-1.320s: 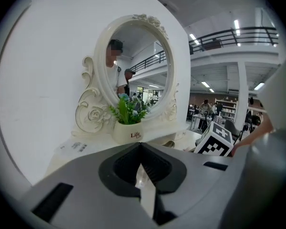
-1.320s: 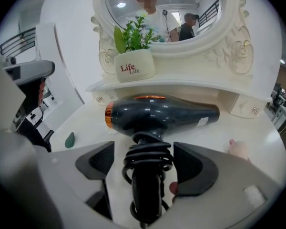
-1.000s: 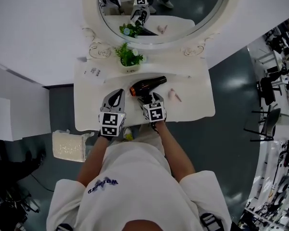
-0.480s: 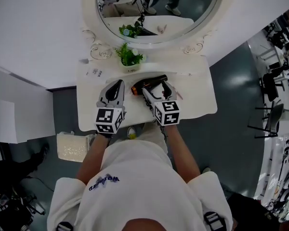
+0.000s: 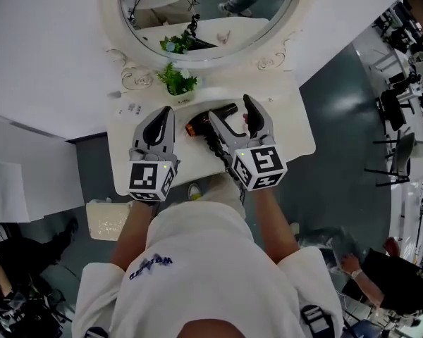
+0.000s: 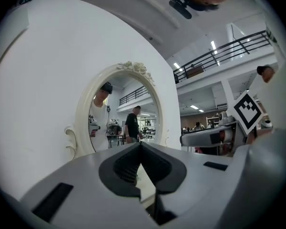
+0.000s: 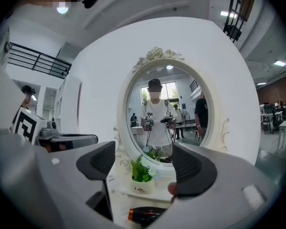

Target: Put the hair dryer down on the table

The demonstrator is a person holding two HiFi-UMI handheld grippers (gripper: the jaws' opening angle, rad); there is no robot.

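Observation:
The black hair dryer (image 5: 210, 120) with an orange nozzle end lies on the white table (image 5: 290, 136), and nothing is holding it. In the right gripper view the hair dryer (image 7: 145, 216) shows low down, below the jaws. My right gripper (image 5: 230, 108) is open and hangs above and just right of the dryer, with nothing between its fingers. The right gripper (image 7: 145, 162) faces the mirror. My left gripper (image 5: 165, 113) is shut and empty, left of the dryer's nozzle. In its own view the left gripper (image 6: 139, 146) has its tips meeting.
An oval white-framed mirror (image 5: 204, 13) stands at the back of the table, with a small potted plant (image 5: 176, 83) in front of it. A small card (image 5: 130, 109) lies at the table's left. A pale basket (image 5: 107, 219) sits on the floor, left of the person.
The right gripper has let go of the hair dryer, opened and lifted away from it. The dryer stays on the table. Both grippers are now higher, nearer the head camera.

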